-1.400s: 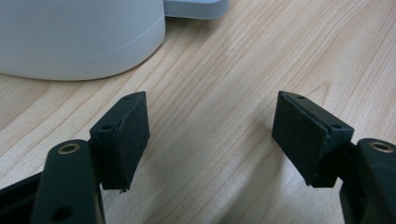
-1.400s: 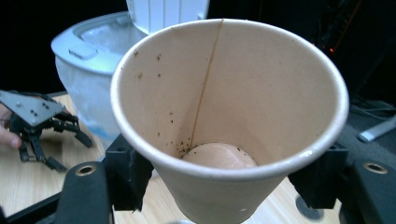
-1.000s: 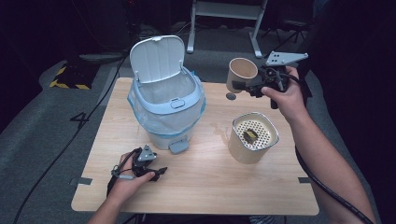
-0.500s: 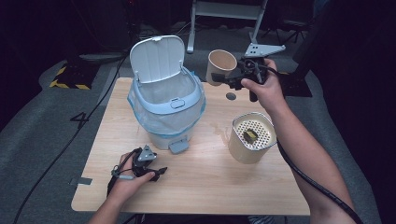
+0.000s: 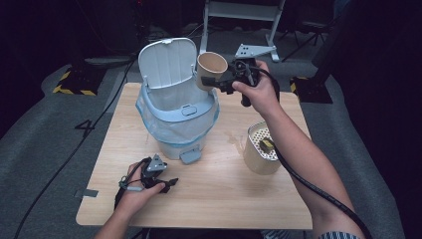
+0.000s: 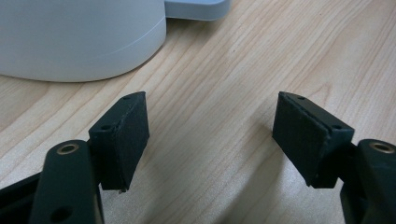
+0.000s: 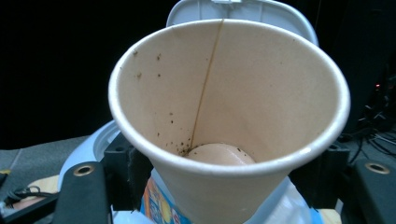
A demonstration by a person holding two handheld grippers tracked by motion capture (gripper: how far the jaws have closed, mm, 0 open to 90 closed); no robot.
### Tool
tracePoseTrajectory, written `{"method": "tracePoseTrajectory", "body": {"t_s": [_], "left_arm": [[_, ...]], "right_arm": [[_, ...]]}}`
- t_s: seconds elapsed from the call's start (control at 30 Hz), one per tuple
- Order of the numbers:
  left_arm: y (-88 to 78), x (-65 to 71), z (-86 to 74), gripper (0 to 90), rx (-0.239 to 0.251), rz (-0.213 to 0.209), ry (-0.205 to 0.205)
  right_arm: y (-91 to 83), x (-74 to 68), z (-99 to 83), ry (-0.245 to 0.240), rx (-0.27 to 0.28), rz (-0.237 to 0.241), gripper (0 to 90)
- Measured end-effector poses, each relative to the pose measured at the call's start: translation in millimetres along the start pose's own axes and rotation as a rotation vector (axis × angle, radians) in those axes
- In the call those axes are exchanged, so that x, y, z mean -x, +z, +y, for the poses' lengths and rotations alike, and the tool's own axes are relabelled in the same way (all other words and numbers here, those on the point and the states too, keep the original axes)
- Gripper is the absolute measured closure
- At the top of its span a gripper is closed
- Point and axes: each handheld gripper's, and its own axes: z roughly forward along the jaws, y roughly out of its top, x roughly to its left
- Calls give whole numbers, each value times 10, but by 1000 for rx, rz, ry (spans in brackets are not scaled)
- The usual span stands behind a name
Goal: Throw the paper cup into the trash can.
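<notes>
Right gripper (image 5: 217, 82) — speckled paper cup (image 5: 211, 69).

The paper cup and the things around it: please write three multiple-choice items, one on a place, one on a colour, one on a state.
1. Where is the paper cup?
A. Held in the air above the pedal bin
B. Standing on the table
C. Inside the beige container

2. What colour is the bin's open lid?
A. Red
B. Pale blue-white
C. Black

3. How does the left gripper stand?
A. Shut on the cup
B. Shut on the bin's pedal
C. Open, with nothing between its jaws

Answers:
1 A: the right gripper clamps the cup over the bin.
2 B: the high view shows the raised pale lid.
3 C: bare wood shows between the pads.
</notes>
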Motion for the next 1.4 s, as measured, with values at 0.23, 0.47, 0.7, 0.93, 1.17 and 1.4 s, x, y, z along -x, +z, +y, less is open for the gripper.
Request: {"method": "tracePoseTrajectory", "body": {"t_s": [0.23,0.47,0.7,0.93,1.17,1.4], "left_arm": [[2,1,1,274,1,-1,-3],[4,-3,4,274,1,0,1],[4,-3,4,274,1,0,0],[4,-4,4,274,1,1,1],[-3,-22,-1,275,2,-1,7],[-41,-54,-39,276,1,-8,13]], "right_arm": [[176,-26,9,-1,-42,-4,305],[331,-56,6,-11,-91,0,294],[497,-123,22,-39,-121,-40,147],[294,-163,106,-67,-91,-31,153],[-68,-174,114,-82,-96,-65,156],[-435,-198,36,-87,-122,-89,158]]}}
